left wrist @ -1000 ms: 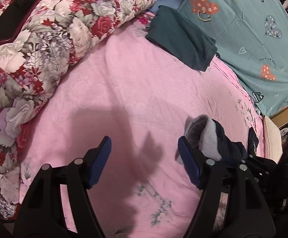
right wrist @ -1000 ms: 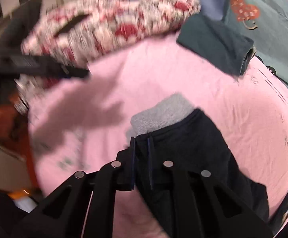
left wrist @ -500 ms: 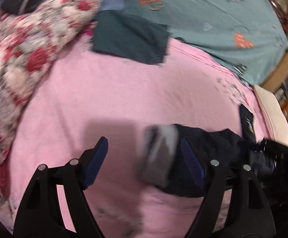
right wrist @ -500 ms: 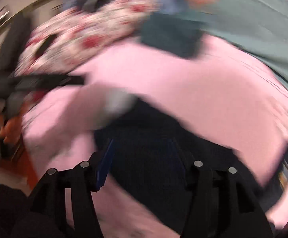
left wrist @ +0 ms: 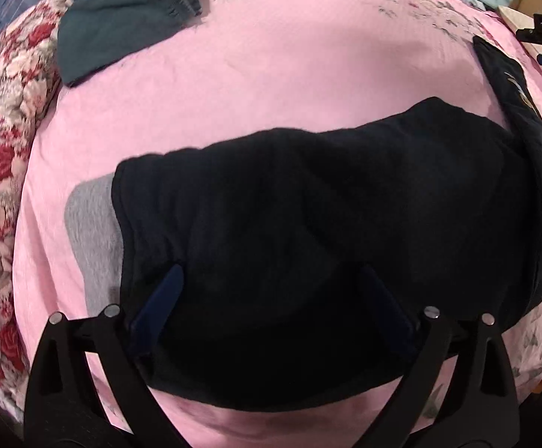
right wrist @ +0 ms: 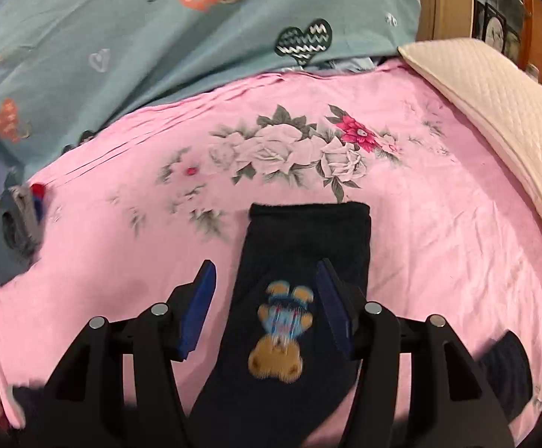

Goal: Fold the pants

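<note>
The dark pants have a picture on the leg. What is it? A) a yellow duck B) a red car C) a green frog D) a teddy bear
D: the right wrist view shows a brown teddy bear in a blue top on the dark pants, lying between the open fingers on the pink sheet.

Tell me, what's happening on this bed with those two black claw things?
A person is folding dark pants on a pink bedsheet with a handheld gripper in each hand. The left gripper hangs over the waist end, jaws just opened wide. The right gripper is open over a leg with a teddy bear patch. Neither grips the cloth. Another folded green garment lies nearby.
</note>
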Demonstrator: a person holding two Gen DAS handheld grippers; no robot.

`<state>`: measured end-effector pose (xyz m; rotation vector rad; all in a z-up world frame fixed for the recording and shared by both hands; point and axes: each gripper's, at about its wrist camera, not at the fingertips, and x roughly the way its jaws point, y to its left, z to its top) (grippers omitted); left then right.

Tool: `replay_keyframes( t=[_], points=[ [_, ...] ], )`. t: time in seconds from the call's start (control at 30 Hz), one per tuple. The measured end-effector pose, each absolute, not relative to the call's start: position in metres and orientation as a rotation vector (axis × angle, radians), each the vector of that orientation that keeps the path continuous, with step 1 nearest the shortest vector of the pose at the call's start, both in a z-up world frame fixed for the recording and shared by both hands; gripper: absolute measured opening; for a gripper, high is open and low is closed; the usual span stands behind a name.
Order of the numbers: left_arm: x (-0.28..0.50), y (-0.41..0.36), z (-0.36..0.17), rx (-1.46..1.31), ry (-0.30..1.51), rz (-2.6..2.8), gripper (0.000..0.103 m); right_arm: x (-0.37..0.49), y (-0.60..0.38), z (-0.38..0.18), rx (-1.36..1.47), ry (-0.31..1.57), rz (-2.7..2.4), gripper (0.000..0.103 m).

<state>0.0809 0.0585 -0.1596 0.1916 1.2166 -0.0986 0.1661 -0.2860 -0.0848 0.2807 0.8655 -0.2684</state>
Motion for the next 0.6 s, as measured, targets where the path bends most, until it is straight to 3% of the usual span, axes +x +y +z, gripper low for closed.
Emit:
replay_keyframes(
  t=[0.17,0.33,0.4,0.53,0.6],
  points=[
    [0.084,0.061,-0.158,0.155,1.278,-0.035,0.098,0.229,-0.297,-0.128,0.361,0.967,-0.248,0.057],
    [0.078,0.062,-0.156,0.137,1.303,0.012,0.098,0.26,-0.289,-0.157,0.238,1.034,-0.324,0.054],
    [0.077,0.063,-0.156,0.133,1.308,0.023,0.098,0.261,-0.282,-0.16,0.154,1.038,-0.342,0.046],
    [0.082,0.063,-0.157,0.124,1.325,0.04,0.098,0.252,-0.296,-0.153,0.168,1.044,-0.321,0.01],
    [0.084,0.063,-0.155,0.107,1.327,0.043,0.098,0.239,-0.308,-0.138,0.21,1.024,-0.301,0.009]
  ],
)
